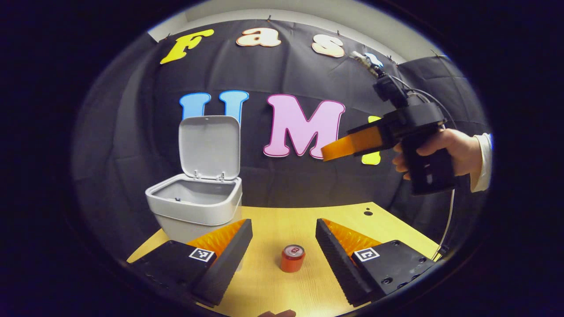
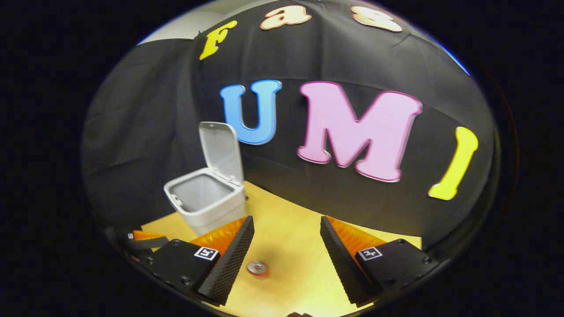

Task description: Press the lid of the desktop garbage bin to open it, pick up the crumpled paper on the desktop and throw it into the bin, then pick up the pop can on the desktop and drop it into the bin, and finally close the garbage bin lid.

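Nearest to us in the left gripper view, the left gripper (image 1: 284,231) hangs above the table (image 1: 308,220) with its jaws spread wide and nothing between them. We take the can (image 1: 292,258) as our landmark: it stands upright on the pale wood-grain top, seen in the gap between the two fingers but well below them and touching neither.

Past the can and off to its left sits the bin (image 1: 196,207), near the table's back left edge. Its lid (image 1: 210,146) is swung up and stands nearly upright at the bin's rear. We see the inside walls of the bin, but the bottom is hidden from us, so we cannot tell what lies in it.

To the right of the can and high above the table, the right gripper (image 1: 337,150) is held in the air by a hand (image 1: 445,152) with a pale sleeve cuff (image 1: 482,163). A cable (image 1: 447,220) trails from it down toward the table's right edge. A small dark hole (image 1: 368,213) marks the tabletop beyond the can, toward the far right corner.

In the right gripper view, the right gripper (image 2: 286,231) looks steeply down with its jaws also spread and empty. The can (image 2: 257,268) shows there from nearly overhead, by the left finger. The bin (image 2: 207,200) stands beyond the can to the left, lid (image 2: 221,152) raised.

Behind everything hangs black cloth (image 1: 286,189), meeting the table's far edge, with a strip of pale wall (image 1: 282,11) above it.
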{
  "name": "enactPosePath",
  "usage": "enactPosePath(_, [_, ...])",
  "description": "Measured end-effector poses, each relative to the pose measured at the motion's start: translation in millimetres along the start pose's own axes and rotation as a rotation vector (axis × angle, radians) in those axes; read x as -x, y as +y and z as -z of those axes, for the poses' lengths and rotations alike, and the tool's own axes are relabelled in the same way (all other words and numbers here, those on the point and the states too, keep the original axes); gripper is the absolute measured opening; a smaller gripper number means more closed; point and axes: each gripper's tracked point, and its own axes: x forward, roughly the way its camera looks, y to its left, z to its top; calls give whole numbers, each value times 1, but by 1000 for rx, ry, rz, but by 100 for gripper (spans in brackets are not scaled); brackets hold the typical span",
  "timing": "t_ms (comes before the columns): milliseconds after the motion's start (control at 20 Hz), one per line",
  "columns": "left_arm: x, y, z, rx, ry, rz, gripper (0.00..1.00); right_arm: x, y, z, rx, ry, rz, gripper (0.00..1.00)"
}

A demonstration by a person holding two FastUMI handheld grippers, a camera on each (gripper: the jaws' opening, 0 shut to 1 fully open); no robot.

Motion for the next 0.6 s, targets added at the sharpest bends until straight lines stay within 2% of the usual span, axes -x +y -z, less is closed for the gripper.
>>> enactPosePath(250, [-48, -27, 41, -19, 51, 65, 99, 52, -68, 41, -34, 46, 140, 98])
enactPosePath(600, [-107, -31, 98, -92, 131, 59, 100, 93, -105, 74, -79, 82, 247, 98])
